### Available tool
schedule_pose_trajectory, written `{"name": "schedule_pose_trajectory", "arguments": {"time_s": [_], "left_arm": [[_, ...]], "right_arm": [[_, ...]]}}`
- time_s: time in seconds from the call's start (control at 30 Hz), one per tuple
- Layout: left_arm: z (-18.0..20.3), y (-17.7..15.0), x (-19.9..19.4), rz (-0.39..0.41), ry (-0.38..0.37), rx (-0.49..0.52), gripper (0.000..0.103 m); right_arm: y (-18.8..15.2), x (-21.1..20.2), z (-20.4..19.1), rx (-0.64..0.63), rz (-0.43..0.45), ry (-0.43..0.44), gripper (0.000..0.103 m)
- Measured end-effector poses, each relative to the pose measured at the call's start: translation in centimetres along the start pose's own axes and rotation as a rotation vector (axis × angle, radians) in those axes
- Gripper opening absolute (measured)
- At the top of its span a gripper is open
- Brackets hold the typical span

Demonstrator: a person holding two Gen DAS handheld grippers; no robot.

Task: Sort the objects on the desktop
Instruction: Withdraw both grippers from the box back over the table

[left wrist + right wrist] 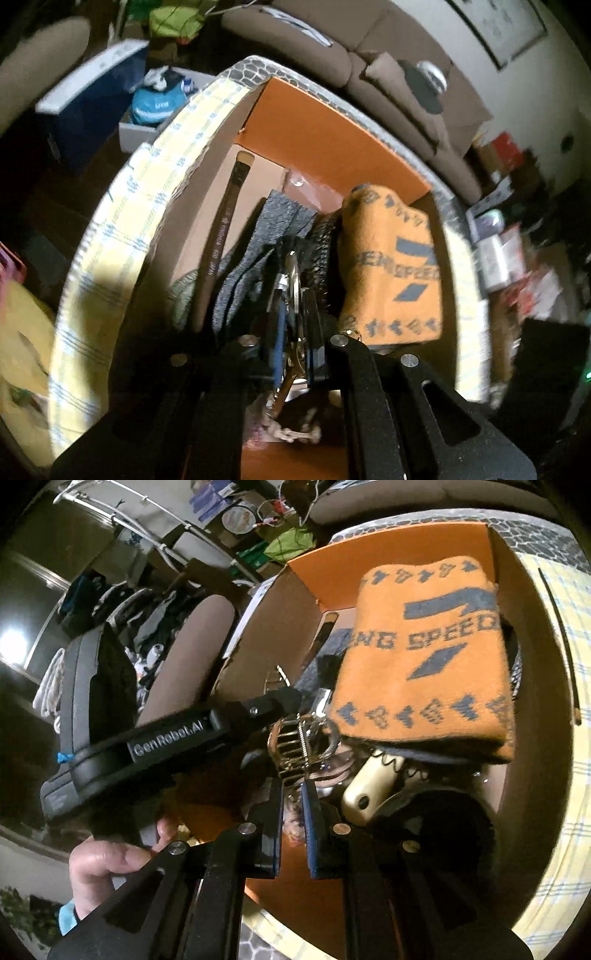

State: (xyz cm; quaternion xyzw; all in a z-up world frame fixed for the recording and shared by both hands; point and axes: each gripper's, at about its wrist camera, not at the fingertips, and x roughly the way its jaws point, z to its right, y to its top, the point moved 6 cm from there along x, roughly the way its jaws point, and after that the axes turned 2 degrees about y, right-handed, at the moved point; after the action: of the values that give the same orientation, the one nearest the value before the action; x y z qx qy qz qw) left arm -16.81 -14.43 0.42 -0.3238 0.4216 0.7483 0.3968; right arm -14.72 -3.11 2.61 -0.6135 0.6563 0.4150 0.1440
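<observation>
Nearest in both wrist views are the tongs themselves, and both pairs reach into one orange box point(303, 576) that stands on a yellow checked cloth point(122, 229) over the worktop. The left tongs point(293, 354) are closed on a metal watch point(291, 295), its bracelet trailing down between the blue pads. The right tongs point(291, 827) have their jaws drawn nearly together; the gold links of the watch bracelet point(291, 746) sit just at their tips, but whether the pads actually pinch it I cannot tell. In the right wrist view the left tool comes in from the left, with the person's hand point(103, 867) on its grip.

Just beyond the watch, a cream-coloured handle point(369, 786) lies in the box to the right, partly under a folded orange towel point(428, 653) that fills the right side. To the left, a grey knitted cloth point(258, 258) and a dark brown pencil point(225, 229) lean against the box wall. Further off is a brown sofa point(332, 48) and general room clutter.

My reading: the sorting is well along, with several items already gathered in the box. The watch is over the box but not yet let go, so setting it down remains. Whether more things wait outside the box cannot be seen.
</observation>
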Motion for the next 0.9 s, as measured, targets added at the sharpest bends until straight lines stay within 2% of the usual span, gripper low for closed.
{"name": "schedule_pose_trajectory", "arguments": {"time_s": [0.03, 0.1, 0.13, 0.17, 0.33, 0.4, 0.53, 0.6, 0.67, 0.7, 0.73, 0.77, 0.83, 0.9], "left_arm": [[0.4, -0.1, -0.2, 0.012, 0.033, 0.032, 0.008], [1.0, -0.3, -0.7, 0.025, 0.064, 0.067, 0.021], [1.4, -0.3, -1.1, 0.04, 0.073, 0.081, 0.035], [1.7, -0.4, -1.5, 0.054, 0.076, 0.088, 0.04], [2.6, -0.2, -3.5, 0.105, 0.082, 0.117, 0.043], [2.8, -0.1, -3.9, 0.118, 0.089, 0.122, 0.045], [2.7, 0.2, -4.6, 0.143, 0.088, 0.12, 0.058], [2.6, 0.4, -4.9, 0.156, 0.078, 0.113, 0.065], [2.6, 0.5, -5.3, 0.168, 0.065, 0.104, 0.075], [2.5, 0.6, -5.4, 0.172, 0.059, 0.101, 0.078], [2.5, 0.6, -5.6, 0.178, 0.052, 0.095, 0.087], [2.6, 0.6, -5.7, 0.183, 0.049, 0.093, 0.095], [2.9, 0.6, -5.9, 0.193, 0.052, 0.096, 0.101], [3.4, 0.4, -5.8, 0.196, 0.07, 0.119, 0.101]], "right_arm": [[0.0, -0.1, 0.1, -0.003, 0.002, -0.007, 0.011], [0.2, -0.1, 0.0, -0.005, 0.002, -0.012, 0.011], [0.2, -0.1, -0.1, -0.006, 0.002, -0.013, 0.011], [0.2, -0.1, 0.0, -0.009, 0.001, -0.017, 0.011], [0.6, -0.3, -0.5, -0.027, 0.009, -0.039, 0.015], [0.7, -0.5, -0.5, -0.035, 0.015, -0.049, 0.025], [1.2, -1.4, -0.6, -0.063, 0.04, -0.08, 0.038], [1.5, -2.1, -0.7, -0.072, 0.066, -0.091, 0.054], [1.8, -2.8, -0.7, -0.082, 0.09, -0.101, 0.063], [2.0, -3.4, -0.7, -0.092, 0.108, -0.113, 0.072], [2.1, -3.7, -0.7, -0.097, 0.116, -0.12, 0.076], [2.3, -4.2, -0.7, -0.108, 0.131, -0.136, 0.085], [2.5, -5.0, -0.5, -0.12, 0.148, -0.156, 0.09], [2.7, -5.9, -0.1, -0.129, 0.16, -0.18, 0.095]]}}
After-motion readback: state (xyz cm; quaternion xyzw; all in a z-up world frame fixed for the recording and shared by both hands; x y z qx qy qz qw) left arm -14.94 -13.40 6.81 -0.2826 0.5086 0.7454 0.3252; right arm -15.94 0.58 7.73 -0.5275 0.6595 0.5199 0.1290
